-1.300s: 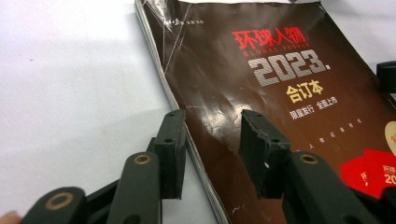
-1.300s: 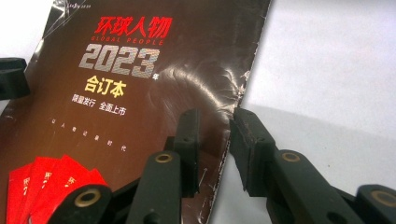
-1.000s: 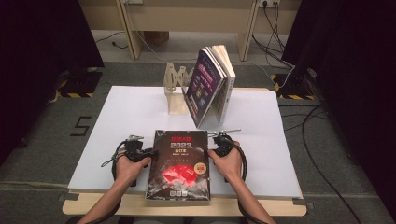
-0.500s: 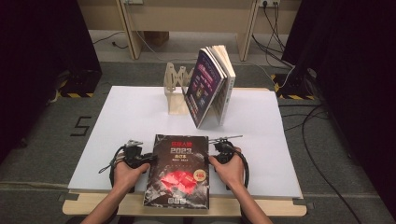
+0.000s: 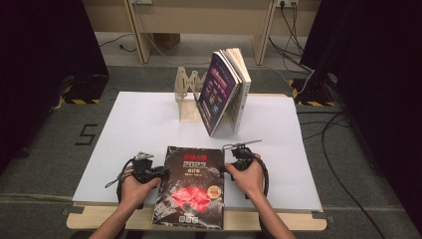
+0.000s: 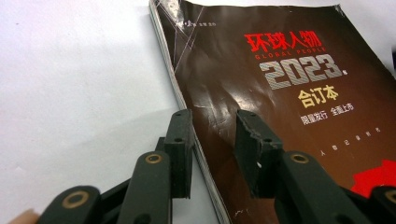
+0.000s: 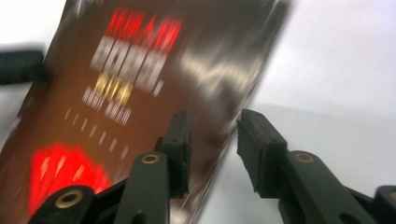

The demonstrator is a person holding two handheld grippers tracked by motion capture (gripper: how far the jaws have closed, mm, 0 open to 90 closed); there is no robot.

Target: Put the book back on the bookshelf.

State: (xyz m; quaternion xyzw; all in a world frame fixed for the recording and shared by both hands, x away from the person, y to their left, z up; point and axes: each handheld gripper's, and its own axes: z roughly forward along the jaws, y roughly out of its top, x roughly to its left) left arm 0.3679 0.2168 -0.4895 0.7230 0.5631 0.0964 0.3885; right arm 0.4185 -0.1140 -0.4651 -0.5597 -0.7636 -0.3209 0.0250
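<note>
Dark magazine point(image 5: 191, 186) lies flat at the near edge of the white worktop point(image 5: 139, 124), btw both hands. Left gripper point(image 6: 212, 140) sits at its left edge w/ the jaws part open, straddling the spine, not pressing on it. Right gripper point(image 7: 212, 140) at the right edge, jaws have just been opening, cover edge sits in the gap but no pinch. Farther back, more magazines point(image 5: 224, 89) lean against a wooden rack point(image 5: 186, 92).

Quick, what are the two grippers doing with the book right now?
Left gripper: jaws apart astride the edge of the dark book; a grip cannot be told.
Right gripper: jaws have just been opening, with the book's edge between them.
</note>
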